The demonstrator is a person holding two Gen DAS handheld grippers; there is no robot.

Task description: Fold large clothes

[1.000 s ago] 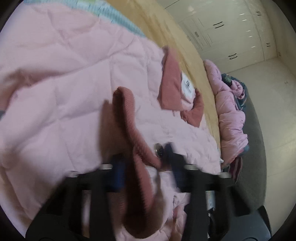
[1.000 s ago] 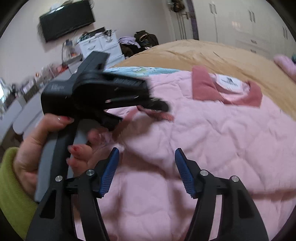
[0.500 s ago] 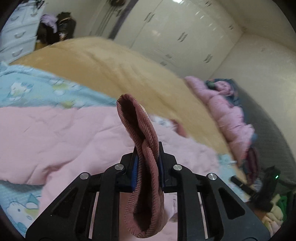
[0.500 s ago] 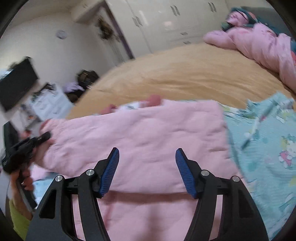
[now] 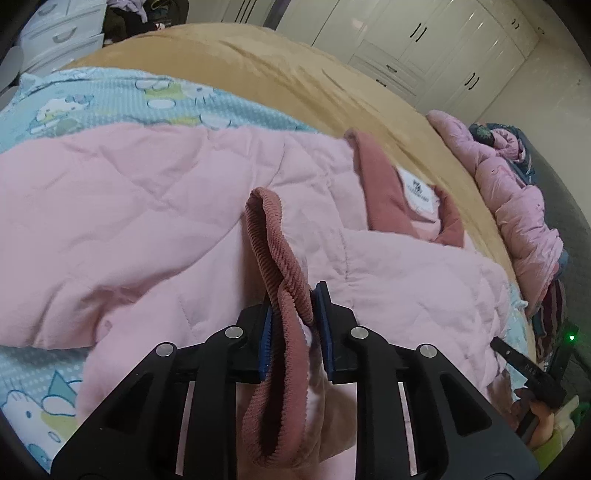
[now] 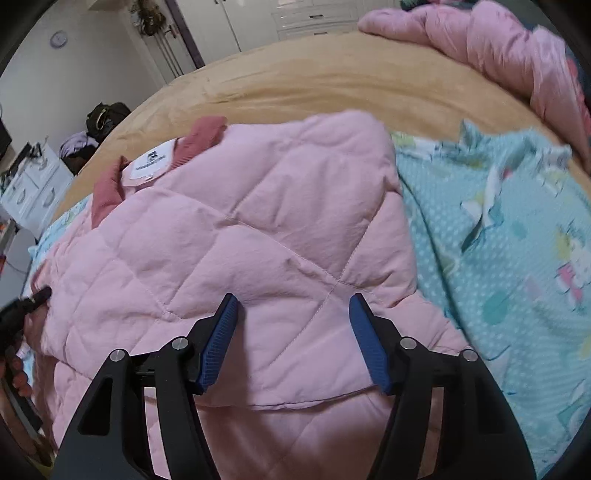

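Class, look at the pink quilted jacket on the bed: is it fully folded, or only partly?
Partly: the pink quilted jacket lies largely spread, while the left hand-held gripper clamps its ribbed cuff.

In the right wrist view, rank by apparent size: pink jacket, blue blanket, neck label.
1. pink jacket, fills most of the view, though nearest the camera
2. blue blanket
3. neck label, by far the smallest

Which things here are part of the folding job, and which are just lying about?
Part of the job:
- pink quilted jacket
- its ribbed cuff, pinched in the left gripper
- right gripper, jaws open over the jacket

Lying about:
- blue cartoon-print sheet
- tan bedspread
- pink puffy coat
- white drawers
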